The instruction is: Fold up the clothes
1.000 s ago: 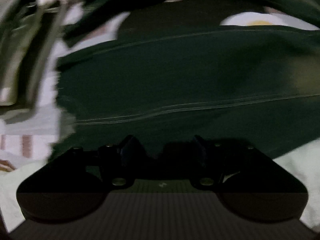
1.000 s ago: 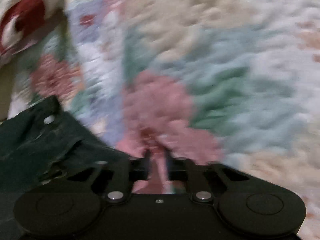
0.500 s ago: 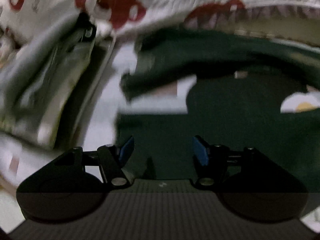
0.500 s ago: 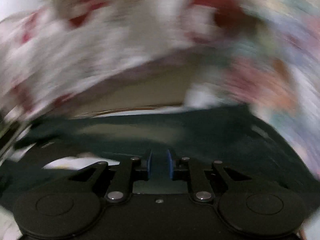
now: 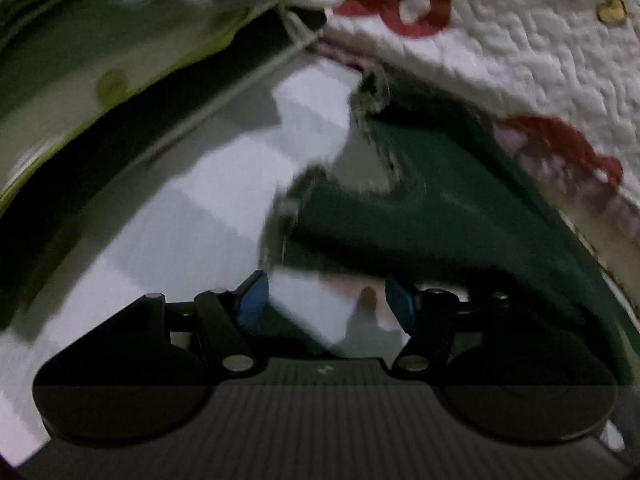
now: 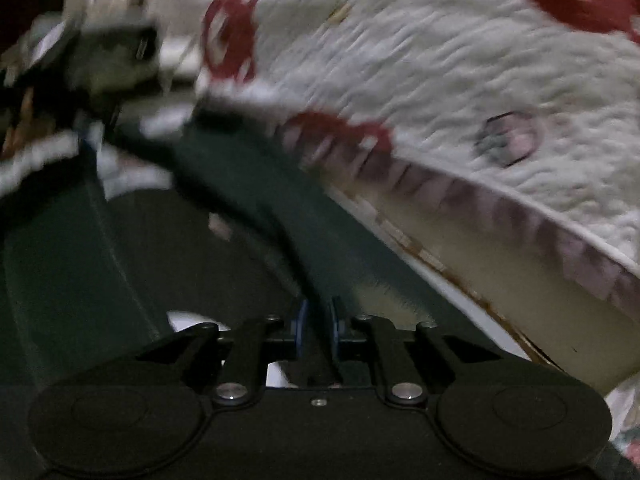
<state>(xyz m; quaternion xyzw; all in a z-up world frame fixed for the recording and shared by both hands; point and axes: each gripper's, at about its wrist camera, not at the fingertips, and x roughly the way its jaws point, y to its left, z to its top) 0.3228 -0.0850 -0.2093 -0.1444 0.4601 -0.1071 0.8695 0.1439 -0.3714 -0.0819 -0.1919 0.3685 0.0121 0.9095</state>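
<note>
A dark green garment lies on the bed and runs up to the right in the left wrist view. My left gripper is open, its blue pads apart, just below the garment's ragged left edge and over the pale sheet. In the right wrist view the same green garment stretches away from my right gripper, whose blue pads are shut on a fold of the green cloth. The view is blurred by motion.
A white quilt with red prints lies beyond the garment, also in the right wrist view. A green-and-grey bag or bundle sits at the upper left. A pale striped sheet covers the bed.
My left gripper has swung left off the garment to its edge and stays open. My right gripper has closed on the green cloth and pulls it toward the quilt.
</note>
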